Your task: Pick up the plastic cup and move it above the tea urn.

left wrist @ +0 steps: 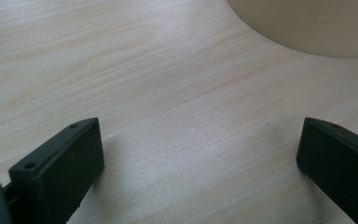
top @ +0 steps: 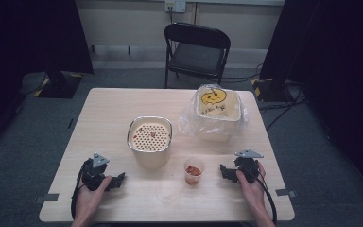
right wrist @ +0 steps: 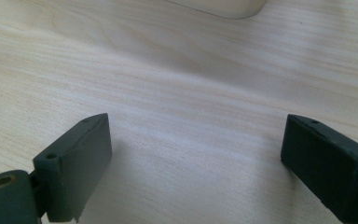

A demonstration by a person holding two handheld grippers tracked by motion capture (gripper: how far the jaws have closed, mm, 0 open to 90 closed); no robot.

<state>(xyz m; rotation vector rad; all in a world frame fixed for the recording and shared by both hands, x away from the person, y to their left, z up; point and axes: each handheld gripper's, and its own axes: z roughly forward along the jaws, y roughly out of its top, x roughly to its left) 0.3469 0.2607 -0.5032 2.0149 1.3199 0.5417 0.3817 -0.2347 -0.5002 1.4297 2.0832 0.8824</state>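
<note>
Two claws, both mine, both resting low on the pale wooden table [top: 123, 101] with jaws spread wide and nothing between them. Landmark for these notes: the cream, steel-rimmed container with the perforated strainer insert [top: 150, 142], standing mid-table. My left gripper [top: 118, 179] lies near and to the left of it, on my side, jaws aimed across toward its base; in the left gripper view the curved cream wall [left wrist: 307, 23] sits just beyond the bare wood ahead. My right gripper [top: 224, 171] lies to the right of it, likewise on my side, jaws pointing inward; the right gripper view catches a pale rounded base [right wrist: 219, 5] at the top edge, which thing I cannot tell for certain. Between the right claw and the landmark, just beside its front right corner, stands the small clear plastic cup holding red-orange bits [top: 194, 171], upright and untouched. A few red specks already lie on the strainer. Behind and right of the landmark, a beige tub lined with a clear plastic bag and marked with a yellow smiley [top: 217, 106]. Judgement: both claws are parked released, flanking the work, likely so either can reach in; the cup is nearest the right claw and seems the natural first pick.
</note>
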